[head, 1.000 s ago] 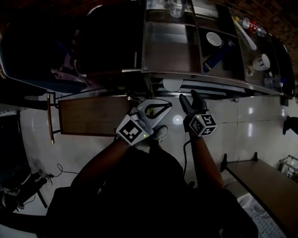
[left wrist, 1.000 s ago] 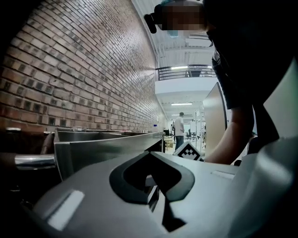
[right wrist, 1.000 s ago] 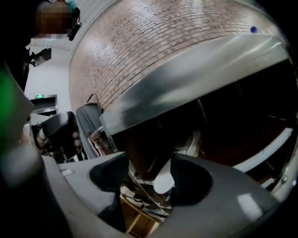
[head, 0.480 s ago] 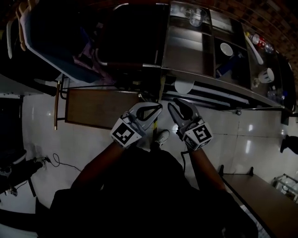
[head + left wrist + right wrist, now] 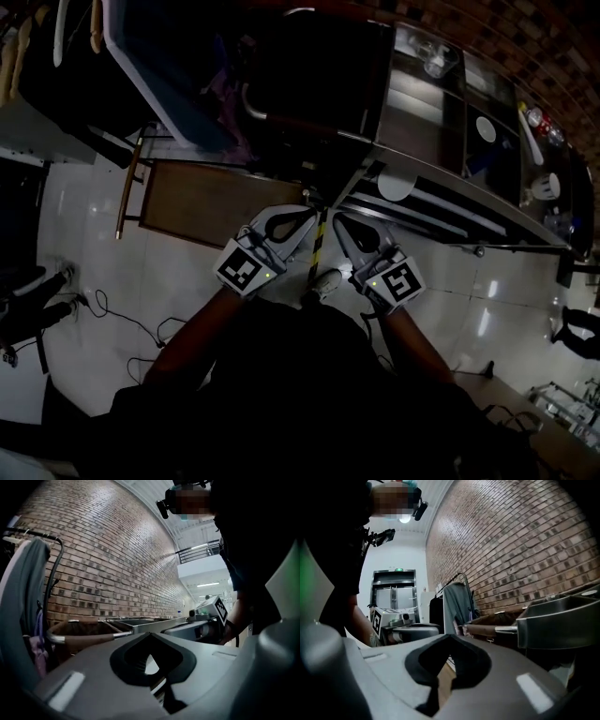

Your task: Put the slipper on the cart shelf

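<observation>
Square-marker cubes [image 5: 246,270] — left gripper [image 5: 307,215], right gripper [image 5: 340,221]

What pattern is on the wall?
The wall is red-brown brick, clearest in the right gripper view.

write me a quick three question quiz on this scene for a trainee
1. True or false: the right gripper is holding a slipper.
2. The wall seen in both gripper views is: A tiled, B brick, C glass.
3. In the head view, which gripper lies nearer the brown wooden surface?

Key:
1. False. Its jaws have just closed and are shut with nothing between them.
2. B.
3. The left gripper.
</observation>
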The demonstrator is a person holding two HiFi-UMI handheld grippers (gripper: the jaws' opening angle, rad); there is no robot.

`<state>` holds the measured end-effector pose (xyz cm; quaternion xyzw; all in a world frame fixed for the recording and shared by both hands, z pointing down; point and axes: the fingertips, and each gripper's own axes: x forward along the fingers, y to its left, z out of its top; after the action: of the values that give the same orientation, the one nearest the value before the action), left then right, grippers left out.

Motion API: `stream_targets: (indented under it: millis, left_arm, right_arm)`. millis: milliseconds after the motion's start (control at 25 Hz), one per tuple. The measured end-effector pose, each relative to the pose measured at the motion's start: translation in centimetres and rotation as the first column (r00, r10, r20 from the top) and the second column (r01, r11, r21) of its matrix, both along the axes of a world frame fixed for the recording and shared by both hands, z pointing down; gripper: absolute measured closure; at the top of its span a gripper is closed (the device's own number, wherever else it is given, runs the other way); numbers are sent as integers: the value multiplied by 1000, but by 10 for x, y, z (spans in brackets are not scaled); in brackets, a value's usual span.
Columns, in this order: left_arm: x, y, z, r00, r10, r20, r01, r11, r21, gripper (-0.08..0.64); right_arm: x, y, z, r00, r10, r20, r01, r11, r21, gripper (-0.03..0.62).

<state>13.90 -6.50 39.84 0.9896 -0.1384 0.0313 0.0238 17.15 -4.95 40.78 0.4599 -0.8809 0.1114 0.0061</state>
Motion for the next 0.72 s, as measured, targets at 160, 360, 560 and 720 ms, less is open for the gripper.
stream_targets:
  millis: [160, 360, 560, 720]
  left_arm:
    - [-42, -14, -4, 1000, -19, -21, 19, 1000, 2, 558]
    - [-99, -28, -3, 999, 5, -36, -5, 1000, 19, 557]
    - [-147, -44, -5, 997, 60, -49, -60, 998, 2, 557]
    - [-181, -45, -10, 992, 111, -57, -111, 994, -5, 557]
  right_arm:
    - [-39, -14, -2, 999, -13, -39, 12, 1000, -11, 591]
    - [-93, -33, 1, 999, 1, -33, -2, 1000, -24, 591]
    - [-144, -48, -2, 998, 48, -42, -49, 998, -27, 591]
    - [-181, -49, -1, 995, 100, -28, -101, 994, -34, 591]
